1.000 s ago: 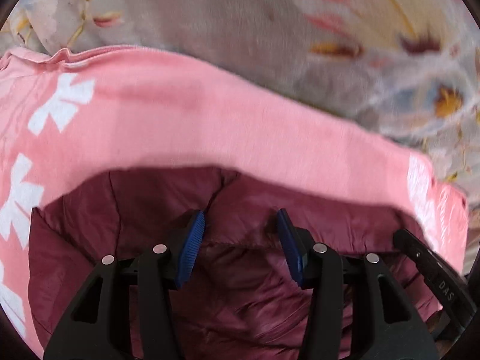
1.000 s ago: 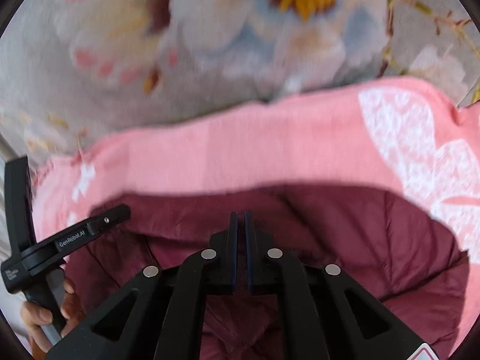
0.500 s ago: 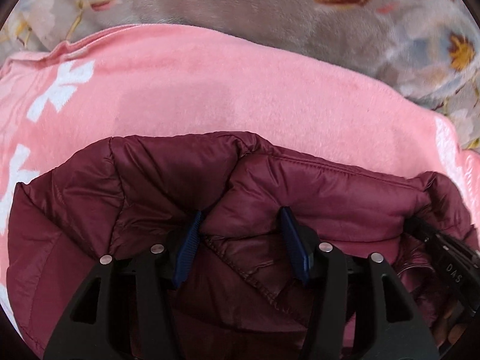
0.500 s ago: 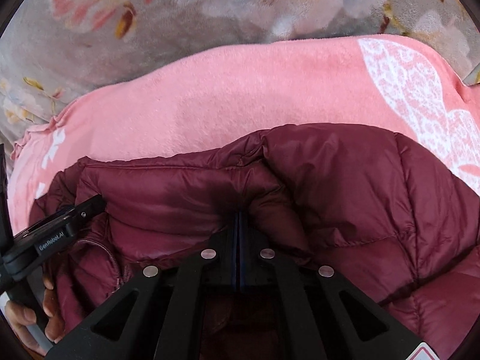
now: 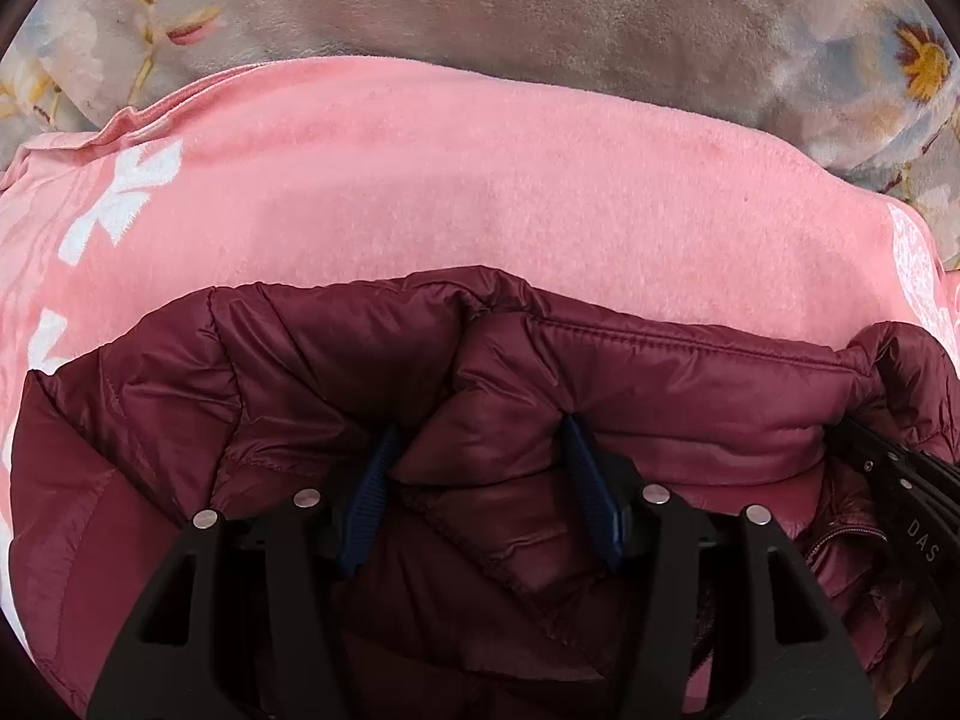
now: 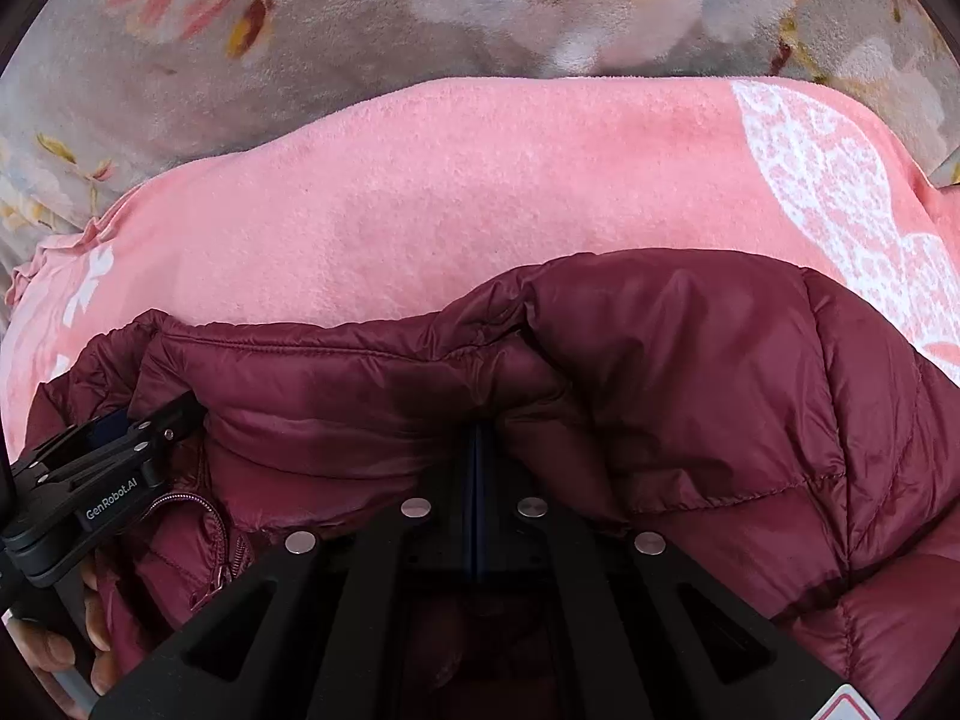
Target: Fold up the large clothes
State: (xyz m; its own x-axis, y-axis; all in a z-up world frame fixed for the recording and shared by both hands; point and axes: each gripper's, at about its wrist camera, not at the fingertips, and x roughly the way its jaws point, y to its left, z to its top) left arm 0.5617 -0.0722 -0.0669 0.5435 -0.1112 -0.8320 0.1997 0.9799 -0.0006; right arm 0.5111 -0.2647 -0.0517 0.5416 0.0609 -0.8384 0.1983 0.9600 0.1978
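The maroon puffer jacket (image 5: 630, 396) now lies low on the pink blanket (image 5: 480, 192), its stitched edge near the middle of both views. One second ago it was hanging in shadow and only a dark mass showed; half a second ago it was already coming down. I judge that the carried part is being laid over the rest of the jacket — one fold is nearly placed.

The left tool (image 5: 480, 483) has its blue pads spread, with a puff of jacket bulging between them; the fabric seems to rest there, not to be pinched. The right tool (image 6: 477, 468) has its fingers pressed together, and the jacket folds over them at the tips, so it likely pinches a thin layer, though the contact itself is hidden.

At 8 o'clock in the right view a zipper (image 6: 216, 534) lies beside the left tool and a person's fingers (image 6: 96, 630). Beyond the blanket, at 12 o'clock, a grey flowered bedcover (image 6: 420, 18) spreads. Nothing blocks the fold, only the jacket's own bulk.
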